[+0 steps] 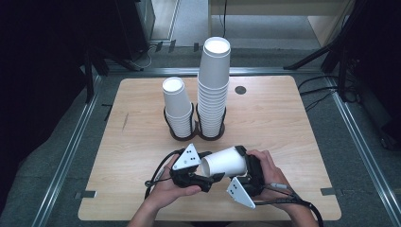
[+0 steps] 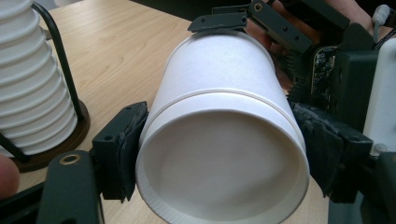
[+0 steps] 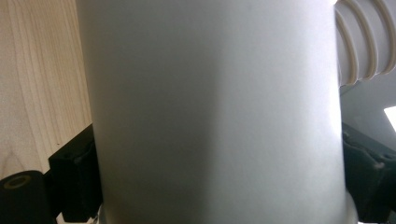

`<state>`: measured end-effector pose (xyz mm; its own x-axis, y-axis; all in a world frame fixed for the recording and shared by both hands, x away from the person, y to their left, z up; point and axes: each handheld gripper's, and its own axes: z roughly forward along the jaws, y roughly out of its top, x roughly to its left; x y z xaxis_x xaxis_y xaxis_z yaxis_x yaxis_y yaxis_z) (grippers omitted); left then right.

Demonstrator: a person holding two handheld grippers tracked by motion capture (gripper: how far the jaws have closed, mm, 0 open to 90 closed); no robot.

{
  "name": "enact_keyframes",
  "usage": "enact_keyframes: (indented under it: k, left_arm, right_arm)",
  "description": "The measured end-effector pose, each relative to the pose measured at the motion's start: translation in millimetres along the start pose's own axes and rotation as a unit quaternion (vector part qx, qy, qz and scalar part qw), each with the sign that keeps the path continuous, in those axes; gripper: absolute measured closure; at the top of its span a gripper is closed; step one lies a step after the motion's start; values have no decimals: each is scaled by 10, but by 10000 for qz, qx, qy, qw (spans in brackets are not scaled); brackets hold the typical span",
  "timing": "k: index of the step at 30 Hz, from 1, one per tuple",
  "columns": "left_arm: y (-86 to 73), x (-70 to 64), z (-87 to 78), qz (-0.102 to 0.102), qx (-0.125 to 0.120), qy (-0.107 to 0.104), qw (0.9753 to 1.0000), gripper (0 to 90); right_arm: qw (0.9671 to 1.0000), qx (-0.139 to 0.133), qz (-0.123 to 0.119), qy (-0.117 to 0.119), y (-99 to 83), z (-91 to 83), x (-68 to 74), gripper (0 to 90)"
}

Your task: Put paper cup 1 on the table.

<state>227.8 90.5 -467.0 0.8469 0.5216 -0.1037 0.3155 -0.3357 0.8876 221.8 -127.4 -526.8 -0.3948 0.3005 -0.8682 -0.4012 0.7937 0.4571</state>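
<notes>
A white paper cup [image 1: 226, 163] lies on its side just above the front of the wooden table [image 1: 283, 118], held between both grippers. My left gripper [image 1: 204, 166] is shut on the cup [image 2: 224, 140] near its open mouth, with a pad on each side of the rim. A thin raised ring runs around the wall behind that rim. My right gripper [image 1: 243, 163] is shut on the cup's closed end. In the right gripper view the cup wall [image 3: 215, 102] stands between both jaws of that gripper [image 3: 219, 186].
Two stacks of white cups stand in black wire holders mid-table: a short stack [image 1: 176, 106] and a tall stack [image 1: 213, 85]. A stack [image 2: 32, 88] is close on the left in the left gripper view. A dark round hole [image 1: 240, 90] marks the table's far side.
</notes>
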Motion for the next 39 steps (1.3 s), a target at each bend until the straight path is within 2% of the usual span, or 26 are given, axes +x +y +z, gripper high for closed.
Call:
enact_keyframes:
  k: [3, 8, 10, 12, 15, 17, 21, 22, 23, 25, 27, 31, 32, 34, 36, 38, 39]
  left_arm:
    - [2, 9, -10, 36, -1, -24, 10000, 232]
    - [-1, 10, -16, 65, -45, -42, 10000, 245]
    - [-3, 11, -23, 98, -54, 55, 9999, 248]
    - [-6, 23, -34, 90, -89, 1, 9999, 249]
    - [-13, 42, -37, 28, -113, 28, 9999, 248]
    - [-15, 59, -41, -33, -137, 77, 9999, 248]
    - [-23, 103, -71, -156, -257, 205, 9993, 247]
    - [-25, 112, -78, -169, -274, 168, 9993, 248]
    - [-26, 120, -83, -175, -298, 178, 9992, 247]
    - [-29, 138, -96, -251, -378, 267, 9986, 247]
    - [-33, 162, -114, -374, -528, 333, 9973, 247]
    - [-47, 200, -160, -449, -765, 427, 9951, 247]
    - [-46, 202, -175, -426, -811, 459, 9947, 247]
    - [-39, 196, -200, -435, -982, 498, 9930, 247]
    - [-34, 185, -226, -420, -1147, 542, 9910, 247]
    - [-33, 176, -243, -387, -1270, 592, 9894, 247]
    - [-33, 173, -251, -385, -1320, 643, 9884, 247]
  right_arm:
    - [10000, -18, -20, -20, 2, 2, 2, 69]
    - [10000, 6, 82, 14, 8, 17, -6, 31]
    - [9998, 19, 156, 109, 7, 13, -15, 0]
    - [9998, 56, 183, 102, -1, 11, -24, 0]
    - [9996, 50, 256, 144, -3, 1, -39, 0]
    - [9986, 43, 495, 174, 6, -12, -58, 0]
    - [9982, 82, 587, 110, -1, -22, -90, 0]
    - [9978, 84, 651, 94, -5, -28, -101, 0]
    - [9964, 75, 838, 67, -11, -49, -127, 0]
    - [9958, 70, 905, 67, -12, -57, -140, 0]
    - [9933, 48, 1158, 28, -11, -77, -171, 0]
    - [9845, -37, 1753, 31, 7, -107, -201, 0]
    - [9814, -80, 1920, 34, 12, -113, -213, 0]
    - [9726, -147, 2320, 46, 21, -122, -236, 0]
    - [9603, -182, 2782, 119, 28, -129, -261, 0]
    - [9440, -235, 3279, 289, 42, -131, -283, 0]
    - [9374, -258, 3453, 364, 52, -136, -288, 0]
